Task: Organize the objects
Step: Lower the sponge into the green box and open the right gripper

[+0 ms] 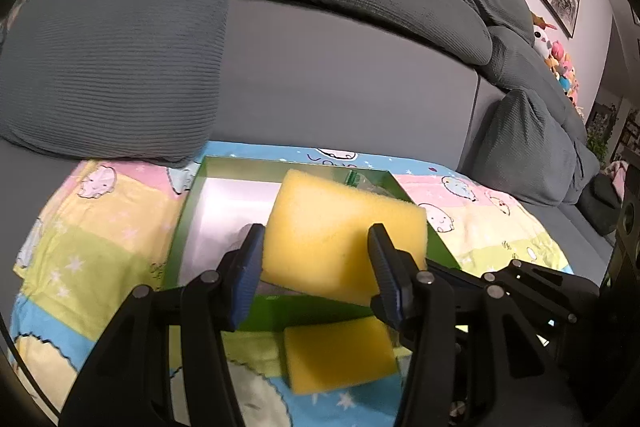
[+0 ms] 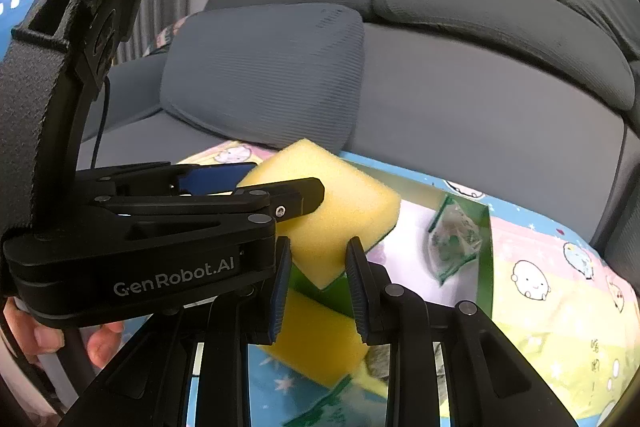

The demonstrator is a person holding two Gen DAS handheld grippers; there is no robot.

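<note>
1. The held sponge (image 1: 340,235) is looking like porous, matt yellow foam.
2. The green box (image 1: 188,211) is showing a glossy, possibly cardboard wall.
3. The sofa cushion (image 1: 108,67) is wearing ribbed grey cloth.
4. The left tongs (image 1: 316,251) are appearing as matt black plastic.

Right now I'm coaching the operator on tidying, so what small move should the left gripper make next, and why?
Probably lower the left gripper a little and open it. It holds a yellow sponge raised above the green box, whose pale floor shows bare beneath it. The right gripper is open and empty, and a second sponge waits on the blanket in front of the box.
</note>
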